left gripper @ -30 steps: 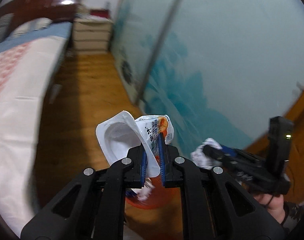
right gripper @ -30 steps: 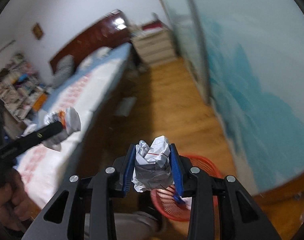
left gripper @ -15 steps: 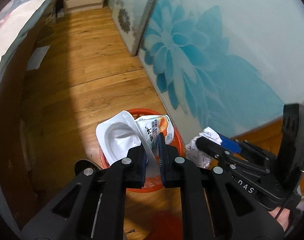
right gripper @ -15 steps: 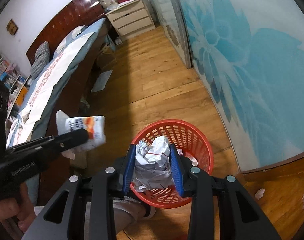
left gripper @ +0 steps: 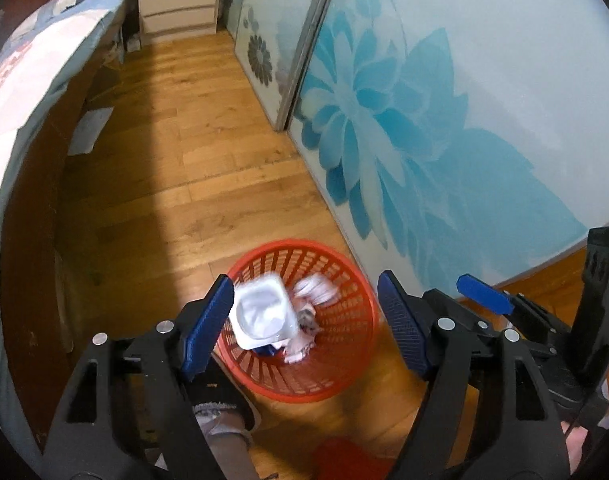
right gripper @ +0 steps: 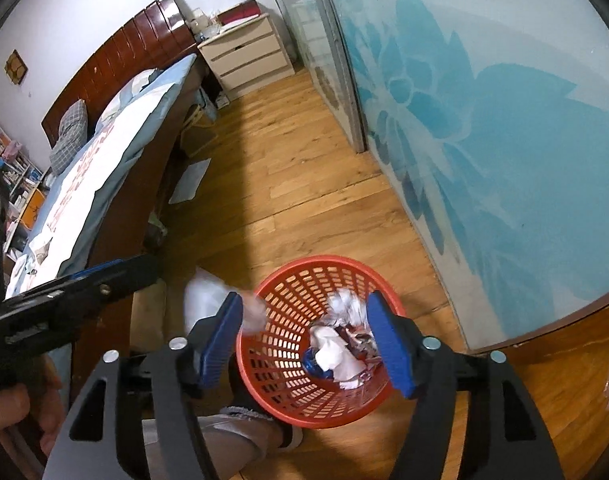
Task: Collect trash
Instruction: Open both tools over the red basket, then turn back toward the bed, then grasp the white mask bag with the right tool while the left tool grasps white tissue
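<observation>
Left hand-held gripper [left gripper: 304,320]: pointing steeply down, jaws just opened wide, nothing clamped.
Right hand-held gripper [right gripper: 304,340]: pointing steeply down, jaws just opened, nothing clamped.

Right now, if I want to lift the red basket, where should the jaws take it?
Probably the rim of the red basket, from above, on the side away from the glass door: it stands upright, mouth open, and its thin rim suits the jaws.

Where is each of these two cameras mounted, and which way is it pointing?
Left wrist view: sits on the left gripper, looking down at the red basket; the right gripper shows too.
Right wrist view: sits on the right gripper, looking down into the same red basket; the left gripper and a hand show.
Both share the basket, wooden floor and bed.
</observation>
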